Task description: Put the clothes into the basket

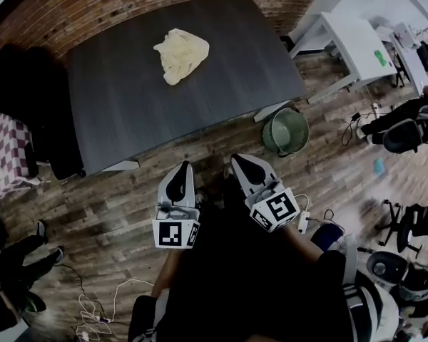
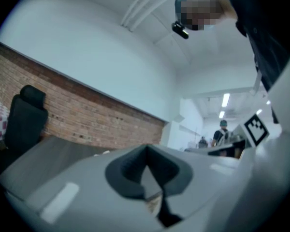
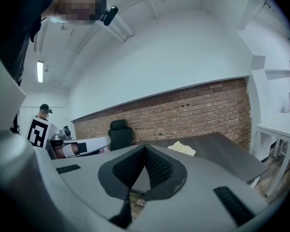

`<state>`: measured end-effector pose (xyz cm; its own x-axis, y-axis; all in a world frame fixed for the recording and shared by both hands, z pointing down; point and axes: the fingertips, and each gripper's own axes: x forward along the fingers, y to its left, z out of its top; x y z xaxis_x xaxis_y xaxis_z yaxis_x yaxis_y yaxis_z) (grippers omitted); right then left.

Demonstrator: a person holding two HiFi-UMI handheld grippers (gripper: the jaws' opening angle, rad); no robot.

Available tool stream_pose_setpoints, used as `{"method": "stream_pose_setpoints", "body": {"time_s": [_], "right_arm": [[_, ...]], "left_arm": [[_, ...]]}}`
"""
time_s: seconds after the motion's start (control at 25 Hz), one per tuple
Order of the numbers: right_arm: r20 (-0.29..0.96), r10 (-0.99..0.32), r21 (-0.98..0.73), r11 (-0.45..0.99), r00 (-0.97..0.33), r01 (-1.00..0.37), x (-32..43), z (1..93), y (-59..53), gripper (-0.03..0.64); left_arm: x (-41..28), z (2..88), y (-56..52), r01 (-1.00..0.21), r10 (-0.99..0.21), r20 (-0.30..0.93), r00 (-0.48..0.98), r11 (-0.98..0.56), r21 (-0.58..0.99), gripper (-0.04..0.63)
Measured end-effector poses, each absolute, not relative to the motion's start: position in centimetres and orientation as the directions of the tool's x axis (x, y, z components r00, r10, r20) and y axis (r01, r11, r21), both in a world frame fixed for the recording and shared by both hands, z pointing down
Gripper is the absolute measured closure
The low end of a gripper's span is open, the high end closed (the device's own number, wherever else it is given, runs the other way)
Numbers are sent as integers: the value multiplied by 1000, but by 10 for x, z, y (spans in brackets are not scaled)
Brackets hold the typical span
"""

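The left gripper (image 1: 180,177) and the right gripper (image 1: 241,166) sit side by side in the lower middle of the head view. Both have their jaws closed together with nothing between them. Just past the right gripper, a bit right of the middle, the round green mesh basket (image 1: 271,137) stands on the brown wooden floor (image 1: 328,173) by the corner of the big dark grey table (image 1: 128,98). The crumpled pale yellow cloth (image 1: 180,54) lies on that table in the upper middle, well apart from both grippers and the basket.
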<state>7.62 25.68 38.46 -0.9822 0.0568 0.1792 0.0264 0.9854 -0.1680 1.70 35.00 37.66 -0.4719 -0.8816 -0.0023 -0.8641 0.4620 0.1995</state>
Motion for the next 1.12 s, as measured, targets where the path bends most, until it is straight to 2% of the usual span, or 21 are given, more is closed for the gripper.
{"method": "stream_pose_setpoints", "body": {"time_s": [0.36,0.76,1.12], "right_arm": [[142,118,-147,984,-983,97,22,384,208,611],[105,260,-118,962,-960,247,-46,366,144,611],[163,333,-159,938,-929,309,-88,381,119,609]], "left_arm": [[-23,382,299,-845,-859,31,-511,508,169,592],[-78,371,221,-794,-807,42,-589,587,155,592],[-111,376,212,-737,-751,75,-656,658,154,592]]}}
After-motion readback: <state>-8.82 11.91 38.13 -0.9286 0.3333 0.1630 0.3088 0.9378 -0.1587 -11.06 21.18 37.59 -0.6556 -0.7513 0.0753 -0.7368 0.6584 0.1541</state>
